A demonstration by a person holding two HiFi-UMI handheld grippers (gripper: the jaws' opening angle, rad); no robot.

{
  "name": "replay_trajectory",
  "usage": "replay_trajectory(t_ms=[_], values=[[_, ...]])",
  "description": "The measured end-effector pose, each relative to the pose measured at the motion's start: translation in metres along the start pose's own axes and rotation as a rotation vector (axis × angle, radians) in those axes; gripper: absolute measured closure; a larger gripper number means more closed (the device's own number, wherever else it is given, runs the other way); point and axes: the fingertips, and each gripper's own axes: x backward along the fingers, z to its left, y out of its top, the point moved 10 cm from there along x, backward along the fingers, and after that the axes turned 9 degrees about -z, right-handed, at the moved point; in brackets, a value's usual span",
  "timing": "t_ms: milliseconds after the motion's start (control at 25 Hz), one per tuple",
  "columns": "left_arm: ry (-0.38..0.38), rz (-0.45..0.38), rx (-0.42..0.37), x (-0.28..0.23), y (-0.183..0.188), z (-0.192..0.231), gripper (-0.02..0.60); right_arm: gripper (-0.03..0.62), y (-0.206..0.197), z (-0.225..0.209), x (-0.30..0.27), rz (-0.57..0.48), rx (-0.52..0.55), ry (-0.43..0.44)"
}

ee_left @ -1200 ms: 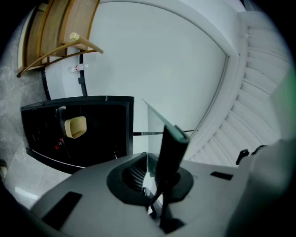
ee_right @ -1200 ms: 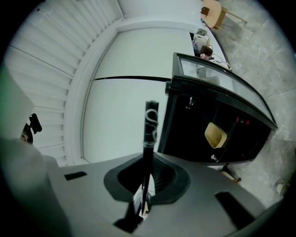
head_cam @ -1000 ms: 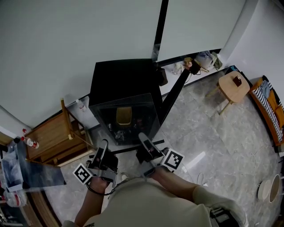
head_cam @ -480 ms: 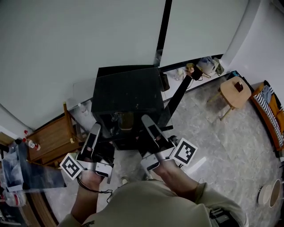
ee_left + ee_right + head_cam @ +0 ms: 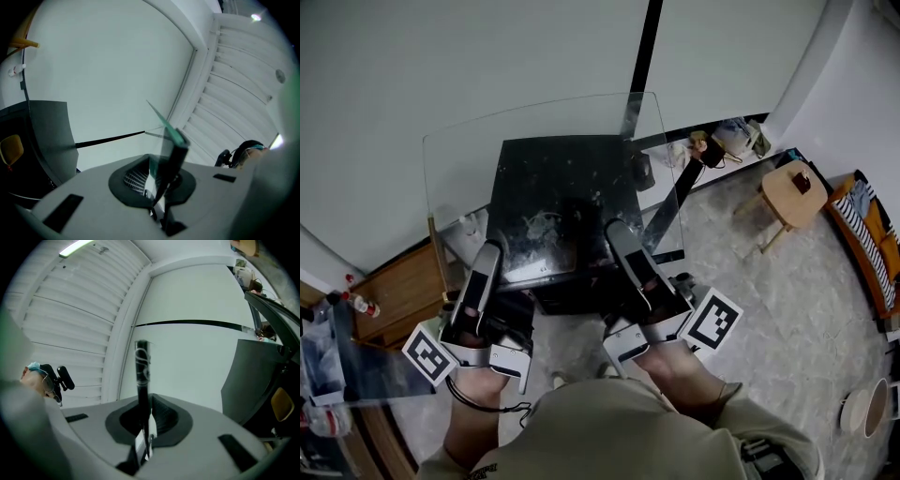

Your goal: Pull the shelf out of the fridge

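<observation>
The shelf (image 5: 544, 122) is a clear glass pane, held up tilted over the top of the black fridge (image 5: 567, 281). My left gripper (image 5: 490, 249) is shut on its near edge at the left, my right gripper (image 5: 615, 229) shut on the same edge at the right. The left gripper view has the greenish glass edge (image 5: 165, 124) running up out of the closed left gripper (image 5: 176, 143), against a white wall. Pointing up at wall and ceiling, the right gripper (image 5: 142, 352) has its jaws closed edge-on along the pane. The fridge door (image 5: 664, 208) stands open at the right.
A wooden rack (image 5: 403, 291) with a bottle (image 5: 361, 302) stands left of the fridge. A round wooden stool (image 5: 792, 192) and a striped seat (image 5: 872, 244) are at the right, clutter (image 5: 731, 131) lies along the wall, and a white bowl (image 5: 860, 408) sits on the floor.
Both grippers have risen together from in front of the fridge's opening to above its top. The glass shelf has come up with them and now hangs tilted over the fridge.
</observation>
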Motion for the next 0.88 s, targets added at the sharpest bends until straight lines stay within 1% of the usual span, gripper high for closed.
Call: replay_trajectory(t_ms=[120, 320, 640, 880], values=[[0.032, 0.005, 0.017, 0.002, -0.003, 0.012, 0.568, 0.589, 0.0, -0.013, 0.005, 0.002, -0.025, -0.046], [0.111, 0.002, 0.053, 0.017, -0.006, 0.036, 0.568, 0.589, -0.007, -0.037, 0.018, 0.01, -0.063, -0.131], [0.215, -0.004, 0.087, 0.039, -0.009, 0.069, 0.566, 0.589, -0.02, -0.076, 0.037, 0.024, -0.121, -0.252], [0.276, -0.007, 0.119, 0.053, -0.014, 0.094, 0.566, 0.589, -0.025, -0.099, 0.05, 0.036, -0.149, -0.336]])
